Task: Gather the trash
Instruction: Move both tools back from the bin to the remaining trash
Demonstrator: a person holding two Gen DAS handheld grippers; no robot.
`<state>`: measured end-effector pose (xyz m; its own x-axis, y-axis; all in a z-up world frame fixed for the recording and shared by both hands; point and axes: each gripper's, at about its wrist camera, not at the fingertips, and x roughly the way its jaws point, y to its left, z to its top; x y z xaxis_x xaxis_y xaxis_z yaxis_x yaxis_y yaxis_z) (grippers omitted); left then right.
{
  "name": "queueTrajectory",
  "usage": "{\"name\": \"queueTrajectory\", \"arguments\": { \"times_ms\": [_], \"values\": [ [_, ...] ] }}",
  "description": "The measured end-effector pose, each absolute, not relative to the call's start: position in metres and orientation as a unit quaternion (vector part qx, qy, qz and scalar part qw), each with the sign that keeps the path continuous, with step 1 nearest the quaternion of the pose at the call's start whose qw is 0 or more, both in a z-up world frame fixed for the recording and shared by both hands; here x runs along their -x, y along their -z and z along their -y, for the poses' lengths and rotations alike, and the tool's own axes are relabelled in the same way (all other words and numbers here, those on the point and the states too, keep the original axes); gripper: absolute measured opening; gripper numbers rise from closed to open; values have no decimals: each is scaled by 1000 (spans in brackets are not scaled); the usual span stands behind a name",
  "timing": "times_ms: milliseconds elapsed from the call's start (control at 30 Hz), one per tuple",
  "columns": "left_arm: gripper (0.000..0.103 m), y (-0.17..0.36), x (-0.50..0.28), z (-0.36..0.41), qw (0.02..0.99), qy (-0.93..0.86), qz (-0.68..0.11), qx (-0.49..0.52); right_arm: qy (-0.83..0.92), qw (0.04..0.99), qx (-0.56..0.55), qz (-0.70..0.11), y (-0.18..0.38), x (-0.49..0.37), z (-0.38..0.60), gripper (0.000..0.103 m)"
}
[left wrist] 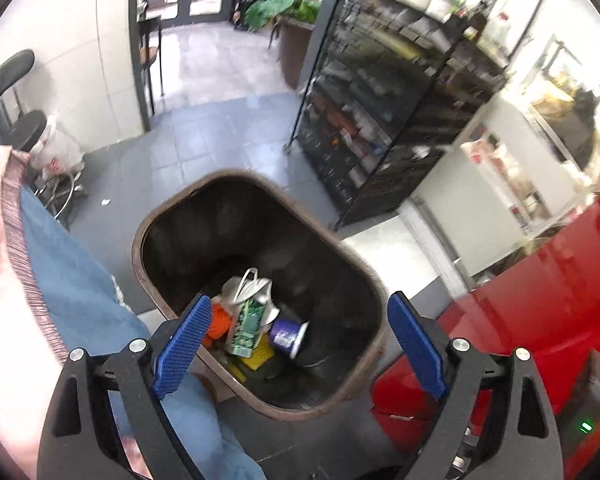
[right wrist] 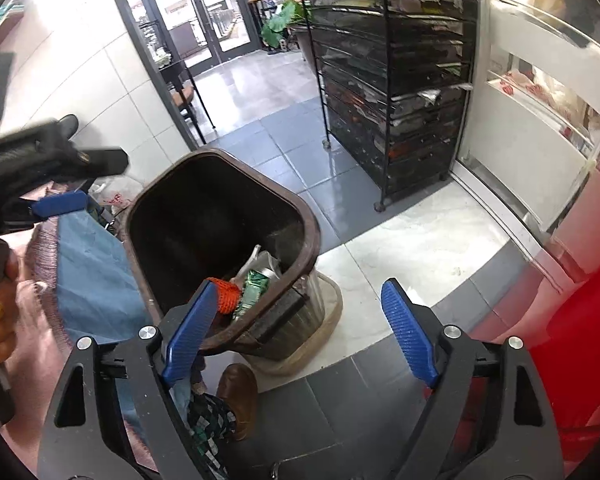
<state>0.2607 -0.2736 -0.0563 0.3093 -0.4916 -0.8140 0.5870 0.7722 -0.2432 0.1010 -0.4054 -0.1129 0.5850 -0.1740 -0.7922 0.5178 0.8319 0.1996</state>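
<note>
Bin (left wrist: 138, 248) rim lies between spread left gripper (left wrist: 300, 328) fingers.

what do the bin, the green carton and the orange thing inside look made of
Bin: looks like hard plastic, dark brown and matte, with a moulded rolled rim.
Green carton: likely coated paperboard, going by its flat printed faces and folded edges.
Orange thing: seems to be foam or plastic netting; an open mesh pattern shows on its surface.
</note>
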Motion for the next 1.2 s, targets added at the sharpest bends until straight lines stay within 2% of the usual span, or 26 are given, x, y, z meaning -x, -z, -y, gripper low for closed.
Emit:
{"name": "queueTrajectory", "arguments": {
  "times_ms": [233,733,967,1200],
  "values": [
    [94,8,-224,230,826,366,-429,-11,153,878,-198,-408,93,-115,380,84],
    [96,-20,-182,110,890,279,-360,-35,22,909,-132,-394,33,-143,292,84],
    [96,-21,-195,32,891,238,-385,-38,-67,907,-108,-401,13,-164,237,84],
    [96,-20,-225,-35,867,162,-435,-181,-123,903,-75,-404,1,-172,192,84]
  ]
}}
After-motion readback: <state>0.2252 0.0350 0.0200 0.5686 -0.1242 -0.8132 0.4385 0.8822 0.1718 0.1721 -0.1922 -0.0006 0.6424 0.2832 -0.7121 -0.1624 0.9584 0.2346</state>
